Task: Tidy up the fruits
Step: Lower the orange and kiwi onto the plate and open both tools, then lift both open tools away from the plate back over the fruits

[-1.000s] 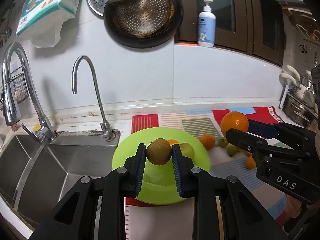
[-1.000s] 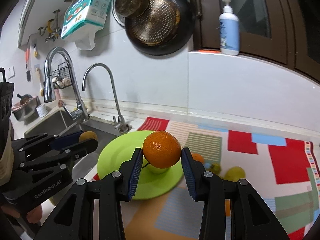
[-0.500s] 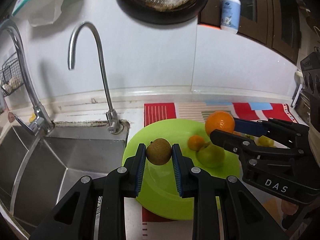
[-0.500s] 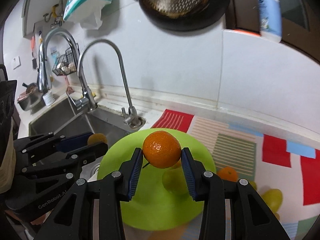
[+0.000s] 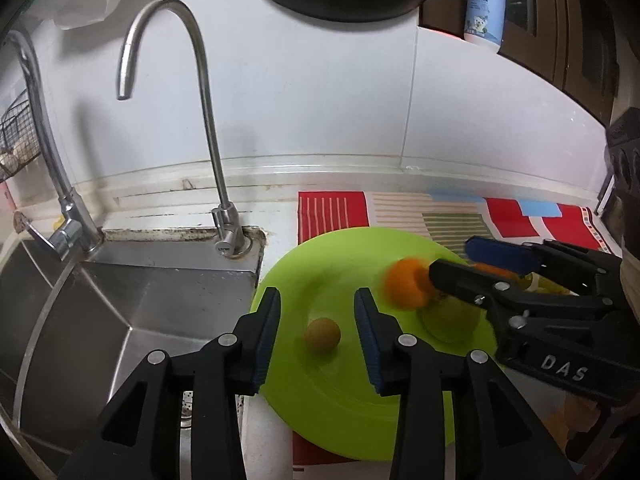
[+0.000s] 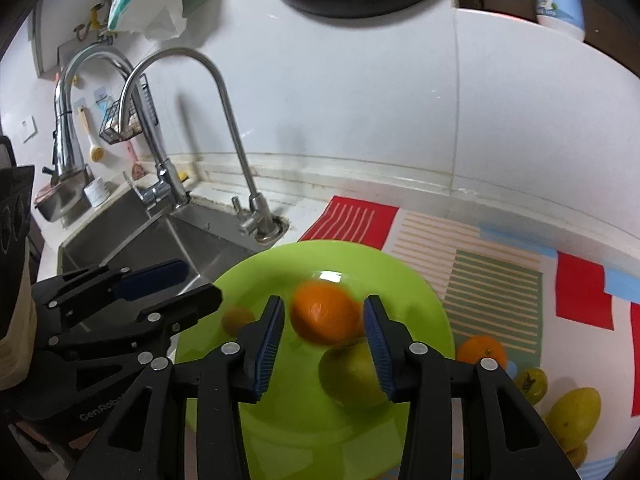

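Note:
A lime-green plate (image 5: 340,420) (image 6: 400,276) lies on the counter beside the sink. My left gripper (image 5: 316,304) (image 6: 200,280) hovers over its left half, jaws opening; the brown kiwi (image 5: 322,336) (image 6: 238,318) lies on the plate between them, clear of both pads. My right gripper (image 6: 324,302) (image 5: 454,258) is over the plate's middle, jaws opening too. The orange (image 6: 326,314) (image 5: 404,284) is blurred between its pads, touching neither. A green fruit (image 6: 352,372) (image 5: 448,320) rests on the plate just right of it.
A steel sink (image 5: 120,300) and a curved tap (image 5: 212,160) are left of the plate. On the patterned mat (image 6: 496,276) to the right lie a small orange (image 6: 482,354), a small green fruit (image 6: 530,384) and a yellow fruit (image 6: 574,408). A dark pan hangs on the wall.
Both grippers sank closer to the plate and spread their jaws. The kiwi left the left pads and lies on the plate. The orange has come free of the right pads.

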`<state>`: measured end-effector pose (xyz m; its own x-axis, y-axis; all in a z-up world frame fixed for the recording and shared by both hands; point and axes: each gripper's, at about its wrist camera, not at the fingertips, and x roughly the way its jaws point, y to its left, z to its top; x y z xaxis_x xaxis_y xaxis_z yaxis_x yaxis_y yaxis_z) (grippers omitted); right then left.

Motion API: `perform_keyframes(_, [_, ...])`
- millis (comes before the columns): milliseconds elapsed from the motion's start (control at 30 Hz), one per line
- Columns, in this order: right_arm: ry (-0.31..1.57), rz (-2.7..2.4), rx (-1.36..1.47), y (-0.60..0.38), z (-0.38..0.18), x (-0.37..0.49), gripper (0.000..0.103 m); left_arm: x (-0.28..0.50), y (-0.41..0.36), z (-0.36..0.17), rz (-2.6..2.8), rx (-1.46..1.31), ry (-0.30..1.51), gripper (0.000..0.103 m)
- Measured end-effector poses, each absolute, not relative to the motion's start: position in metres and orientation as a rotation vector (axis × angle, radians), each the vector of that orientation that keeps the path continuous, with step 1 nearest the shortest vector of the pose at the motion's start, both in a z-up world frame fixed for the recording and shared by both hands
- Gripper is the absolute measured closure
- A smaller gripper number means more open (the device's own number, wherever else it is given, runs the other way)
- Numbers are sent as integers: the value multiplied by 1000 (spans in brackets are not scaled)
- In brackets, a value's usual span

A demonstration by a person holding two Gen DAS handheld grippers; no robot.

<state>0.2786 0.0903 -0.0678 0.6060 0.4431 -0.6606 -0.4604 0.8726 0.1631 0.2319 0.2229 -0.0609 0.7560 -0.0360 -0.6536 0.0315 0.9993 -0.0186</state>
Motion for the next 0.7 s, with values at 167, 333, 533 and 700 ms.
perform_keyframes(167, [727, 507, 4, 81, -54, 268, 56, 220, 221, -48, -20, -11, 687, 60])
perform_keyframes(333, [676, 473, 3, 72, -38, 250, 45, 204, 217, -33, -4, -3, 654, 56])
perform_keyframes(533, [643, 428, -2, 57, -23, 225, 36, 179, 207, -21, -2, -6, 622, 52])
perform_keyframes(700, [637, 396, -1, 42, -15, 206, 33, 161, 196, -16, -10, -8, 616, 50])
